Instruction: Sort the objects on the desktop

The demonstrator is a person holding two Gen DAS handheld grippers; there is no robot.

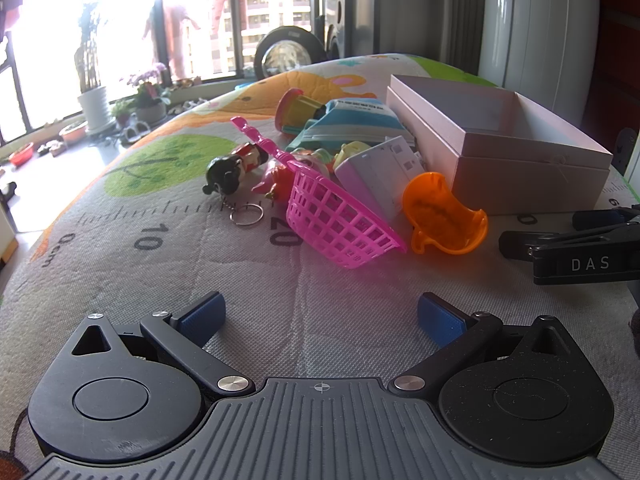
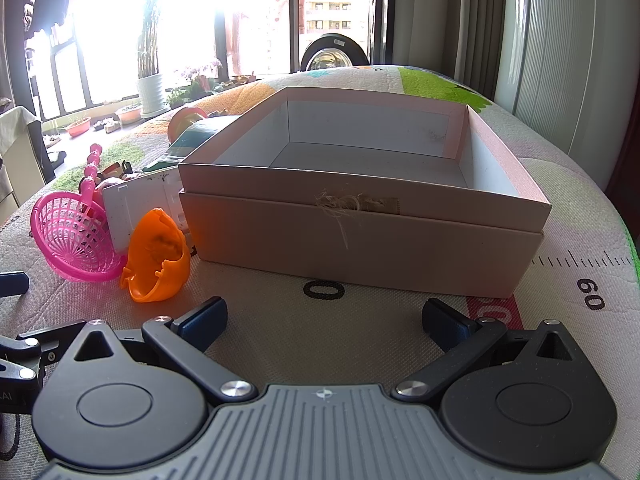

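Both your left gripper point(image 1: 320, 316) and right gripper point(image 2: 324, 320) are spread apart, empty. The toys point(image 1: 344, 224) crowd mid-frame beside the box point(image 2: 360, 216); grabbing one may drag its neighbours.

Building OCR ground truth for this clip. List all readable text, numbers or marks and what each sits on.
"DAS": right gripper body, seen from the left wrist view.
"10", "20": ruler print on the mat.
"0", "60": same ruler print, right wrist view.
"cm": beside the "10", partly legible.
Blue pouch: small print line, too blurred to read.
Open box: no text.
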